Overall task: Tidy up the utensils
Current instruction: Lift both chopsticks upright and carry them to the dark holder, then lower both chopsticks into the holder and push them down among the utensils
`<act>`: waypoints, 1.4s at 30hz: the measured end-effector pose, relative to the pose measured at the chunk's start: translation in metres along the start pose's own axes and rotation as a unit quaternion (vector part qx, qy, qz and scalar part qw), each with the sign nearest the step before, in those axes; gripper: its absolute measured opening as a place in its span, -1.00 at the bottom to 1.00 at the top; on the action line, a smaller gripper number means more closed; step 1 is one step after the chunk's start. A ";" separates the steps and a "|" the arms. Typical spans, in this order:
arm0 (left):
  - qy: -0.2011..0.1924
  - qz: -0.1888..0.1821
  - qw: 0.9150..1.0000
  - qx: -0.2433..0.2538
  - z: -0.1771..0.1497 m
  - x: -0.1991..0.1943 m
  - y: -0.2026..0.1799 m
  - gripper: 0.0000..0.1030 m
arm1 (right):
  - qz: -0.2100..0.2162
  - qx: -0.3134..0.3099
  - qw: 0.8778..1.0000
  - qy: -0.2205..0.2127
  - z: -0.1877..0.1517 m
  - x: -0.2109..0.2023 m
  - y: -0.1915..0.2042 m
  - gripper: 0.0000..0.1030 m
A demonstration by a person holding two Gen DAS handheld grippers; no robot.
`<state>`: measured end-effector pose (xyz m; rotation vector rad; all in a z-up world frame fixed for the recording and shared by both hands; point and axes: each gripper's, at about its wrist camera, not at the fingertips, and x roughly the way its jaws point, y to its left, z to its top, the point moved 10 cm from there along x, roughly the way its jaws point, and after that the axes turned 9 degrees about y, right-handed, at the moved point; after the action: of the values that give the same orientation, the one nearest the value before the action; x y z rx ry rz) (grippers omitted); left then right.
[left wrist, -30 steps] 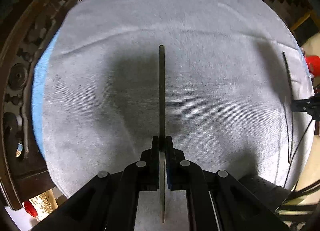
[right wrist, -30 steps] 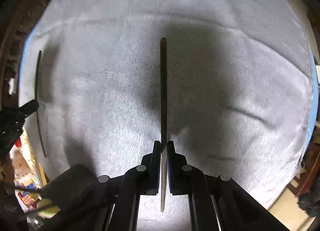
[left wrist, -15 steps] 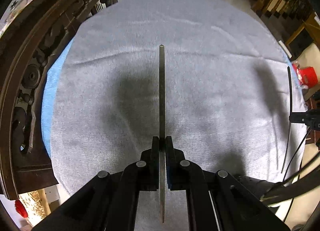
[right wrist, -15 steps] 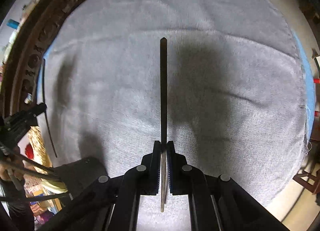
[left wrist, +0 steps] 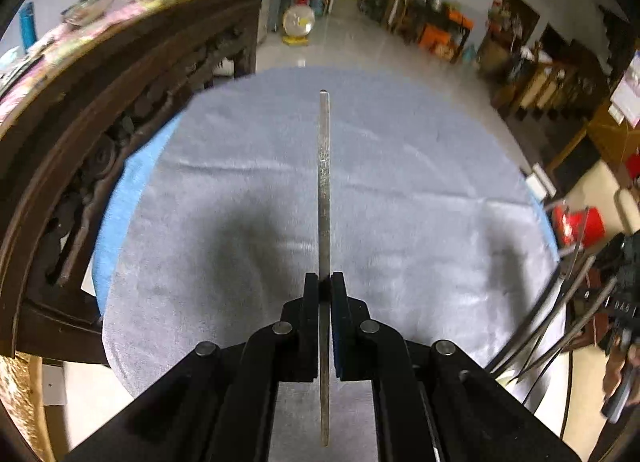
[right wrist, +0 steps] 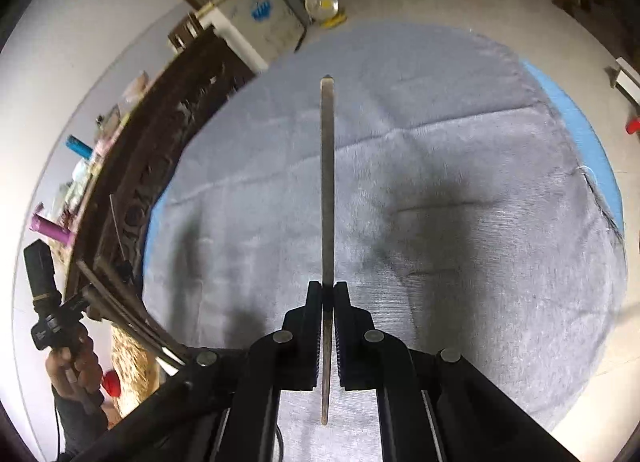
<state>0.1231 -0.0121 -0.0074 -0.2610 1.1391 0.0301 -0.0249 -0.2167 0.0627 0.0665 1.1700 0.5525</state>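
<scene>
A round table under a grey cloth [left wrist: 240, 222] fills both views, carved dark wood furniture [left wrist: 100, 102] to its left and a cluttered room beyond. The left gripper [left wrist: 324, 286] is clamped on a thin flat metal utensil [left wrist: 324, 182] (edge-on, its type unclear) pointing far over the cloth. The right gripper [right wrist: 328, 294] pinches a similar utensil [right wrist: 327, 182]. No holder is visible; I'd keep both grips firm and lay them parallel, close together
</scene>
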 end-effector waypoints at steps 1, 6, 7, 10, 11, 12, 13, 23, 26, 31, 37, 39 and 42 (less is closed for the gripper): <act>-0.008 -0.002 1.000 -0.003 0.001 -0.006 -0.001 -0.89 | 0.002 0.001 1.000 -0.012 -0.001 -0.005 0.001 -0.87; -0.049 0.002 0.999 -0.012 -0.001 -0.025 -0.003 -0.89 | 0.020 0.004 0.998 -0.058 -0.008 -0.023 0.016 -0.87; -0.054 0.007 0.998 -0.013 -0.001 -0.028 -0.004 -0.89 | 0.026 0.002 0.998 -0.062 -0.009 -0.029 0.019 -0.87; -0.068 0.014 0.997 -0.014 -0.004 -0.034 -0.006 -0.89 | 0.029 -0.004 0.997 -0.078 -0.014 -0.038 0.027 -0.87; -0.073 0.020 0.997 -0.015 -0.005 -0.037 -0.006 -0.89 | 0.031 -0.007 0.996 -0.081 -0.016 -0.040 0.031 -0.87; -0.076 0.022 0.997 -0.015 -0.005 -0.038 -0.007 -0.89 | 0.035 -0.007 0.996 -0.084 -0.018 -0.043 0.034 -0.87; -0.077 0.024 0.997 -0.015 -0.006 -0.039 -0.008 -0.89 | 0.036 -0.008 0.996 -0.086 -0.019 -0.045 0.036 -0.87; -0.102 0.044 0.994 -0.006 -0.010 -0.055 -0.014 -0.89 | 0.048 -0.017 0.993 -0.110 -0.029 -0.057 0.050 -0.87; -0.112 0.034 0.993 -0.012 -0.008 -0.061 -0.014 -0.89 | 0.051 -0.020 0.992 -0.116 -0.031 -0.061 0.054 -0.87; -0.148 0.004 0.989 -0.027 -0.002 -0.092 -0.017 -0.89 | 0.061 -0.028 0.987 -0.146 -0.033 -0.079 0.065 -0.87; -0.193 -0.034 0.980 -0.032 0.004 -0.131 -0.032 -0.89 | 0.072 -0.056 0.977 -0.193 -0.037 -0.109 0.094 -0.87; -0.207 -0.043 0.977 -0.031 0.005 -0.139 -0.039 -0.89 | 0.071 -0.071 0.972 -0.211 -0.038 -0.117 0.107 -0.87; -0.215 -0.055 0.975 -0.030 0.006 -0.140 -0.047 -0.89 | 0.063 -0.096 0.965 -0.238 -0.040 -0.124 0.130 -0.87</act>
<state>0.0767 -0.0413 0.1297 -0.3514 0.6929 0.0210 -0.1437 -0.1685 0.1954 0.1005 0.6435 0.7138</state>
